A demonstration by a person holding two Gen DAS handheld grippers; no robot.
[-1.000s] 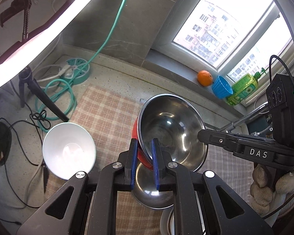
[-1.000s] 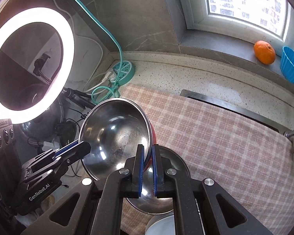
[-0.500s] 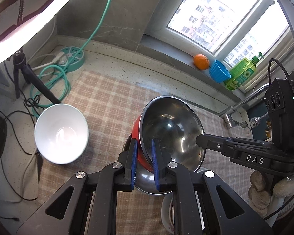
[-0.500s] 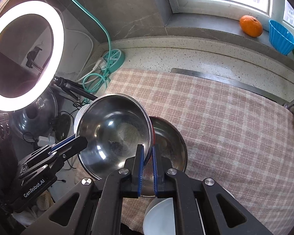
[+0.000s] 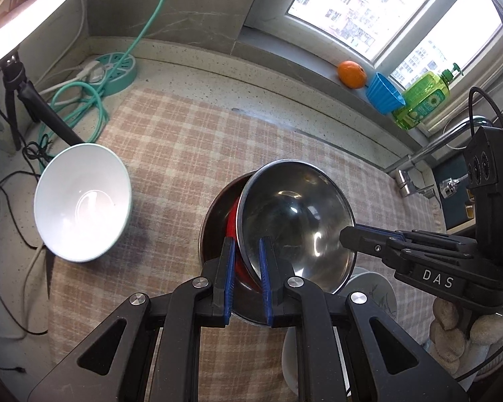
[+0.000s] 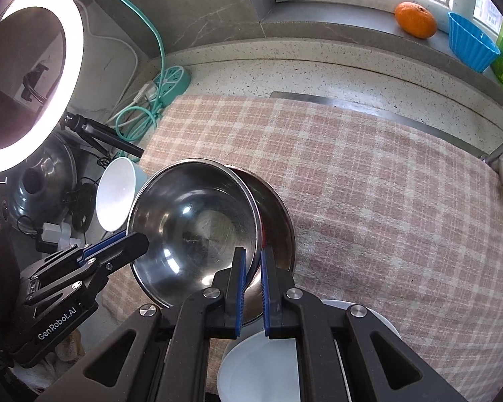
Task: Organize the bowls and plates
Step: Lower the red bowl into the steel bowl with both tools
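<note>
Two grippers pinch opposite sides of one steel bowl's rim: the left gripper (image 5: 246,261) is closed on the rim of the steel bowl (image 5: 295,221) at about 7 o'clock in its own view, and the right gripper (image 6: 251,274) is closed on the rim at about 4 o'clock in its view. The bowl, red on the outside, hangs tilted just above a second steel bowl (image 6: 278,224) resting on the checked cloth (image 6: 369,184), apparently to be nested inside it. A white bowl (image 5: 82,202) sits on the cloth at 9 o'clock in the left view, and a white dish (image 6: 258,365) lies under the grippers at 6 o'clock. To finish well, both hands should level the held bowl, centre it over the lower one, lower it evenly until the rims seat, and only then release, so that steel neither clatters nor slides off to one side.
</note>
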